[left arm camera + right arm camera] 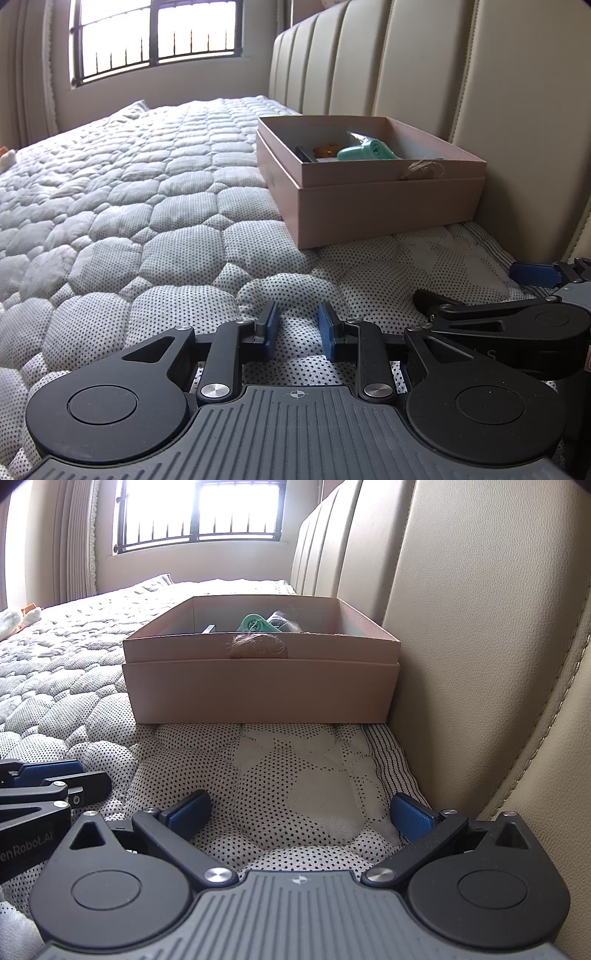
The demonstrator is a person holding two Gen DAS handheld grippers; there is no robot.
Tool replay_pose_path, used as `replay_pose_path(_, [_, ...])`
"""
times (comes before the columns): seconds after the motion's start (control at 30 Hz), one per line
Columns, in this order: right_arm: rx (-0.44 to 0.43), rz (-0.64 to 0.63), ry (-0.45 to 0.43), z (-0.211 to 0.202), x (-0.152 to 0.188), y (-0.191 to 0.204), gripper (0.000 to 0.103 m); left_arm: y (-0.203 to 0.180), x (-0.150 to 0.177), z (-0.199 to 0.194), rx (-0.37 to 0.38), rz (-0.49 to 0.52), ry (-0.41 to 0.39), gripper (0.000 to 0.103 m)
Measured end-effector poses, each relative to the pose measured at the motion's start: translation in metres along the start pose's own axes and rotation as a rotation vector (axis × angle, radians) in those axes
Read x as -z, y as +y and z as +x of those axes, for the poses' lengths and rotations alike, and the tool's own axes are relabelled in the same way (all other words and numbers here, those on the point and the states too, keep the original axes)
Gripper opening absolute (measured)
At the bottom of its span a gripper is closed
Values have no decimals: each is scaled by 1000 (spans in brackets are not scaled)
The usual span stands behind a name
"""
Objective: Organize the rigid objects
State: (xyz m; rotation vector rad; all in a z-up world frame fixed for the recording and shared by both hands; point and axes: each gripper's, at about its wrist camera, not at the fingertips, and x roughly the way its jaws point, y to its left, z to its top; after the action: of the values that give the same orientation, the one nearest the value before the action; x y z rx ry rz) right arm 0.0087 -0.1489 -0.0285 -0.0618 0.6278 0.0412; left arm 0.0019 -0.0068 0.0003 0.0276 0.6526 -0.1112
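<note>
Daylight from a barred window (155,37) is falling across a quilted mattress (147,206), and a padded beige headboard (424,74) is running along its right edge. Sitting on the bed against that headboard is a pink cardboard box (258,694), open at the top. Inside it, a teal plastic piece (365,151) is lying beside something orange (327,150) and a dark flat item (306,153); a tuft of brownish fibre (256,644) is hanging over the near wall. Little else inside is showing.

Both tools are resting low on the mattress, near the box but well apart from it. The left gripper (298,332) is holding nothing, its jaws standing partly apart with only quilting between them. The right gripper (299,814) is likewise empty, its jaws spread wide.

The teal piece is probably light, stiff and somewhat slick, so pinching across its narrower body should be surest. The box is likely light too, with thin walls that would flex; gripping one wall near a corner seems safest.
</note>
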Motion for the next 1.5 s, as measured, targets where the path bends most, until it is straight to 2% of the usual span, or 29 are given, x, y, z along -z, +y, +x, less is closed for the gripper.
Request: replay_pose_path(1.5, [0,0,0,0,0,0,103,2,0,-1,12,-13,-3,28])
